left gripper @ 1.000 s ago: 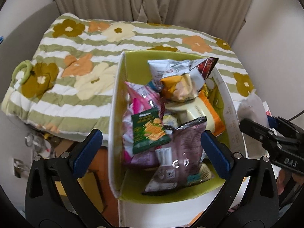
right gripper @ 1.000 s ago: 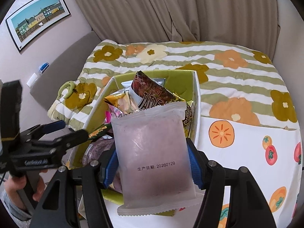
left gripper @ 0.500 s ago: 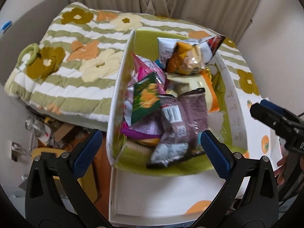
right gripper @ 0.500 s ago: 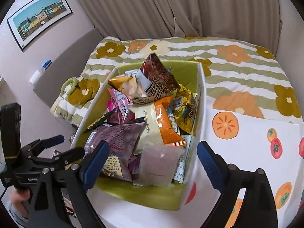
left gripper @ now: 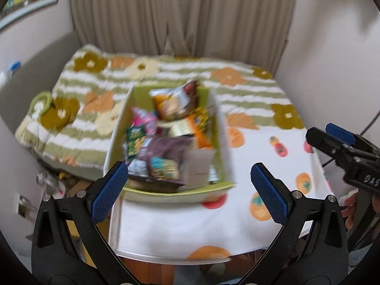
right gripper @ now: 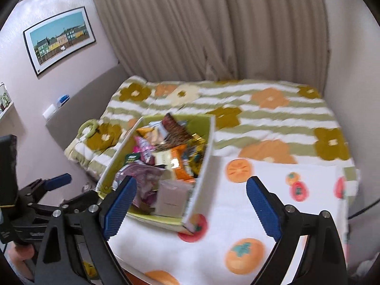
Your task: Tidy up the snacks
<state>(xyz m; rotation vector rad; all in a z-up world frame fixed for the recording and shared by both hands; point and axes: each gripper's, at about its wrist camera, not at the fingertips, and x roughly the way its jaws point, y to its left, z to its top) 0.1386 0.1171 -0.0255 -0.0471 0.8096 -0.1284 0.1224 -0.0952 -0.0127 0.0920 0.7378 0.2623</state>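
At centre frame in both wrist views sits a white box with a green lining [left gripper: 215,116] [right gripper: 204,166], resting on a white cloth printed with orange fruit [left gripper: 268,147] [right gripper: 273,190]. Both views are blurred, so fine print on the packets cannot be read.

Box contents: heaped snack packets. A pale mauve packet [left gripper: 198,166] [right gripper: 172,197] lies at the near end, toward the right wall. A dark purple bag [left gripper: 163,148] [right gripper: 140,173] lies beside it on its left. An orange packet [left gripper: 198,130] [right gripper: 181,163] and a pink packet [left gripper: 144,120] [right gripper: 142,147] lie mid-box. A brown-and-orange bag [left gripper: 175,102] [right gripper: 174,128] stands tilted at the far end.

Left gripper [left gripper: 190,186]: jaws spread wide, nothing between the blue pads, positioned low in the frame just short of the box's near wall. It also appears at the left edge of the right wrist view [right gripper: 52,185].

Right gripper [right gripper: 191,204]: jaws likewise spread wide and holding nothing, low in the frame over the cloth and the box's near right corner. It appears at the right edge of the left wrist view [left gripper: 342,142].

Surroundings: a green-and-white striped quilt with flowers [left gripper: 95,99] [right gripper: 273,118] lies beyond the box; beige curtains [left gripper: 180,16] [right gripper: 213,28] hang at the top; a framed picture [right gripper: 59,40] hangs upper left.
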